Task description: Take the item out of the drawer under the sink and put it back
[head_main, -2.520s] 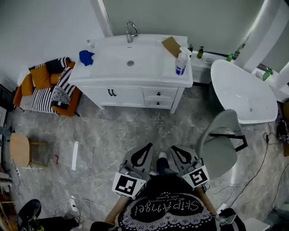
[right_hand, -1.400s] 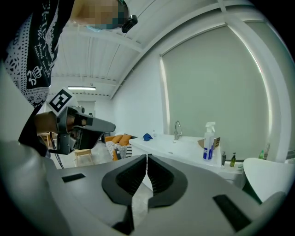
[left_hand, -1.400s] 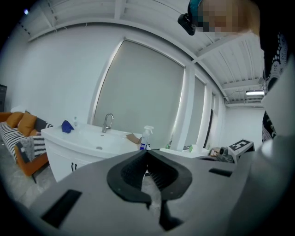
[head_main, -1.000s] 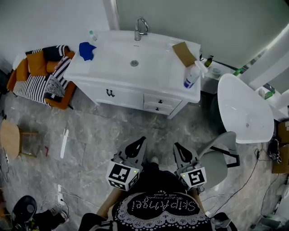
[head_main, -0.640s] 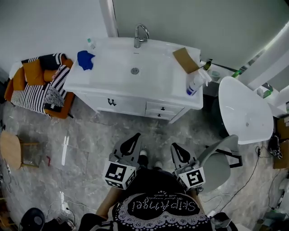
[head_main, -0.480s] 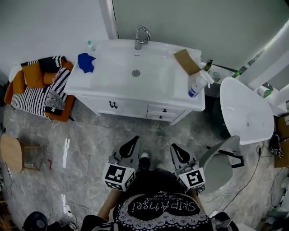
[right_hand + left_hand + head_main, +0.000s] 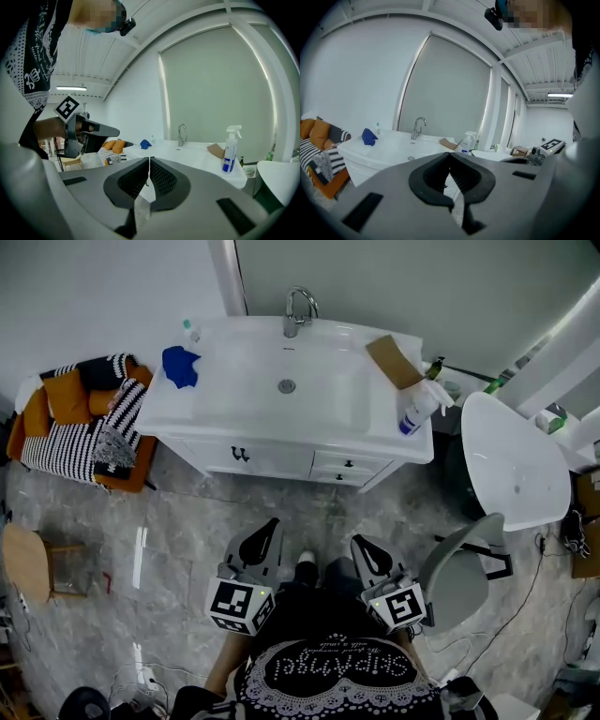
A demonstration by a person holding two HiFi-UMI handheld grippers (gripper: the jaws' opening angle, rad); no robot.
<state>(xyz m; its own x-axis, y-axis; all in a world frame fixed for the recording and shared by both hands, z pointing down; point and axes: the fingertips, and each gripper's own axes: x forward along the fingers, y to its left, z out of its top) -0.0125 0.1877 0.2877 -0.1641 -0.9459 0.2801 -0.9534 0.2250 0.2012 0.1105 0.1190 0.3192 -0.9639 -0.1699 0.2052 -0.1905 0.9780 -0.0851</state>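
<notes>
The white sink cabinet stands against the far wall. Its two small drawers sit stacked under the right part of the basin, both closed, so whatever lies inside is hidden. My left gripper and right gripper are held side by side low in the head view, over the marble floor, well short of the cabinet. Both point at it. In the left gripper view the left gripper has its tips together and holds nothing. The right gripper is likewise shut and empty.
On the counter are a faucet, a blue cloth, a brown card and a spray bottle. A striped and orange seat is at the left, a grey chair and a white tub at the right.
Both grippers and the head view have come a little closer to the cabinet, with the view shifting slightly. Both grippers stay shut and empty.
</notes>
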